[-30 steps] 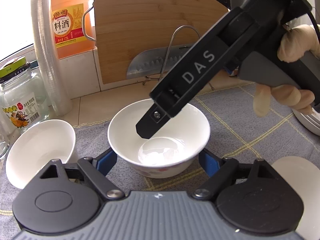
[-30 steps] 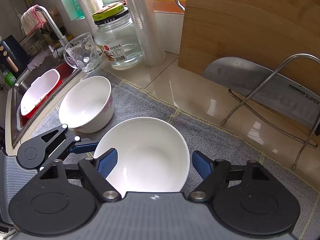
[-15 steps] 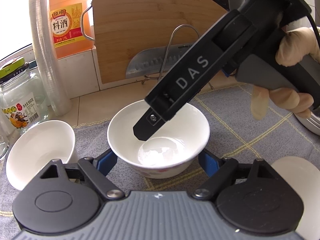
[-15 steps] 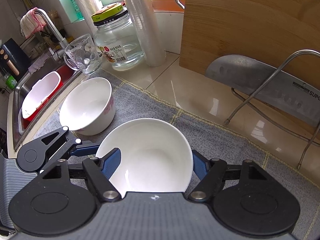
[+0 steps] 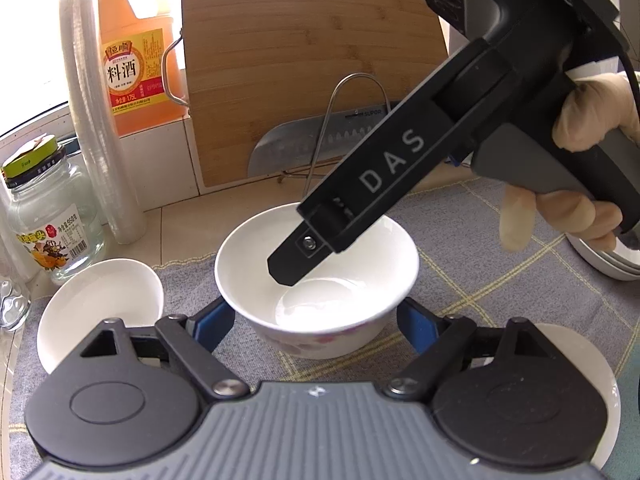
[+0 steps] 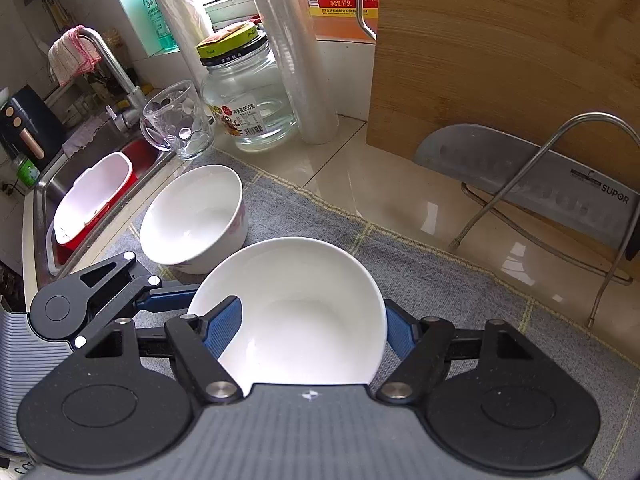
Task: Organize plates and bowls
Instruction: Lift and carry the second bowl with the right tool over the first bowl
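Observation:
A white bowl [image 5: 316, 280] with a floral outside sits on the grey checked cloth [image 5: 480, 248]. My left gripper [image 5: 316, 320] reaches in from the near side, and its blue pads [image 5: 212, 320] lie against the bowl's lower wall on both sides. In the right wrist view my right gripper [image 6: 310, 328] is shut on the same bowl [image 6: 296, 304], with one blue pad on each side of the rim. It comes down steeply from the right, held by a gloved hand [image 5: 592, 112]. A second white bowl [image 6: 196, 216] stands free to the left.
A bamboo cutting board [image 5: 312, 60], a cleaver [image 6: 520, 176] and a wire rack [image 6: 560, 200] stand behind. A glass jar [image 6: 248, 96], a glass mug [image 6: 176, 120], a film roll and an orange bottle [image 5: 136, 64] line the left. The sink [image 6: 92, 192] lies beyond. White dishes [image 5: 580, 380] sit near right.
The right gripper's pads have closed inward from either side onto the bowl's rim. The left gripper and the bowl have kept their places.

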The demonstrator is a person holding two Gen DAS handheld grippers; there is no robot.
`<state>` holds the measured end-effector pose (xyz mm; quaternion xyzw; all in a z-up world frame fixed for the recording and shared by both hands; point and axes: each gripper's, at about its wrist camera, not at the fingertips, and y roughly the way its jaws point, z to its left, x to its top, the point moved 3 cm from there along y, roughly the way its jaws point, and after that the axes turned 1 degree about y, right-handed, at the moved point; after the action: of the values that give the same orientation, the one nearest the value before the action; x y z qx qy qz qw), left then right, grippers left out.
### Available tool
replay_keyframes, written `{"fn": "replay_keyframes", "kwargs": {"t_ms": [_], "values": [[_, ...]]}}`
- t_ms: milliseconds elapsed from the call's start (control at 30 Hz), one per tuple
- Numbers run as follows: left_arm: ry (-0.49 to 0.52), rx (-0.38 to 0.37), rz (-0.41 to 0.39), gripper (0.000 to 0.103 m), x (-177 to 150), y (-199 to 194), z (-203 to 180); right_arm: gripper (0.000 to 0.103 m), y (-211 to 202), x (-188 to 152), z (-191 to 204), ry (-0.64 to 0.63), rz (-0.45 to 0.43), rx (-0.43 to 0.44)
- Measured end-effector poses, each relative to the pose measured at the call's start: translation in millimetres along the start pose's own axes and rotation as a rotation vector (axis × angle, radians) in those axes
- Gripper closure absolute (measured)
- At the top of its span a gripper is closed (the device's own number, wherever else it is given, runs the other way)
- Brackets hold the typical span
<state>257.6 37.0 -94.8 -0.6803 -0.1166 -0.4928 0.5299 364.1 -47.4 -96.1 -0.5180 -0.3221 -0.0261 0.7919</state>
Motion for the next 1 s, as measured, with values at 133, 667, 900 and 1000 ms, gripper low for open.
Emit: {"fn": "replay_keyframes", "kwargs": {"t_ms": [133, 667, 900, 1000], "values": [[0.014, -0.004, -0.004, 0.015, 4, -9, -4, 0.023, -13, -2, 5, 0.002, -0.009, -0.005], [0.040, -0.042, -0.026, 0.015, 9, -49, -28, 0.023, -64, -29, 27, 0.007, -0.071, -0.035], [0.054, -0.076, -0.025, 0.015, 2, -63, -45, 0.023, -83, -50, 34, 0.018, -0.094, -0.051], [0.064, -0.095, -0.019, 0.015, -2, -68, -53, 0.023, -88, -61, 38, 0.018, -0.096, -0.066]]}}
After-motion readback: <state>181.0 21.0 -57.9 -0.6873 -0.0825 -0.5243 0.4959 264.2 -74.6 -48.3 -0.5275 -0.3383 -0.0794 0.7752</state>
